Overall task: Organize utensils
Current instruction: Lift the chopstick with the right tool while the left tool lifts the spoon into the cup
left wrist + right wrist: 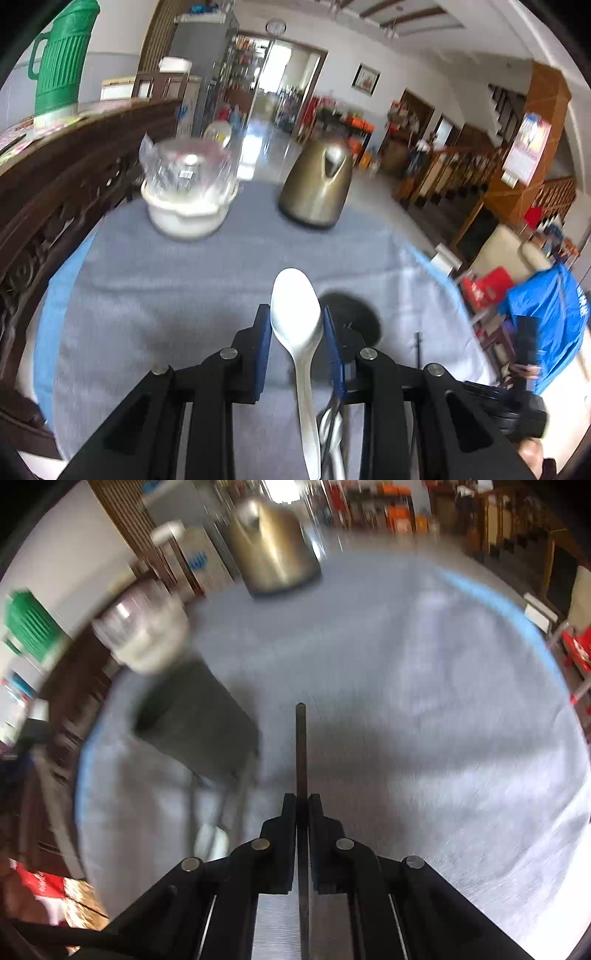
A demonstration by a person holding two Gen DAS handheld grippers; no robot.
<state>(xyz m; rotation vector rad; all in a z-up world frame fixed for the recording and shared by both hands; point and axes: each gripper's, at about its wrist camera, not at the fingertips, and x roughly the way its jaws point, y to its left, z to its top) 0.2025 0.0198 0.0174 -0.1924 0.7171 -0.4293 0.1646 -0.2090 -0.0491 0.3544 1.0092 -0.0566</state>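
Note:
A silver spoon [295, 306] lies bowl-forward between the blue pads of my left gripper [295, 312], which is shut on it above the grey-blue tablecloth [166, 295]. More metal utensil handles [331, 435] show low beside the spoon's stem; whether they are gripped too I cannot tell. My right gripper [302, 797] is shut on a thin dark chopstick [301, 746] that sticks straight out ahead over the cloth [424, 701]. A thin dark stick [418, 350] also stands right of my left gripper in the left wrist view.
A bronze kettle [317, 184] [273, 550] and a white pot under clear plastic [188, 195] [147, 635] stand at the table's far side. A green jug [62, 55] sits on dark carved furniture [55, 192] at left. A blurred dark block [192, 720] hangs left of my right gripper.

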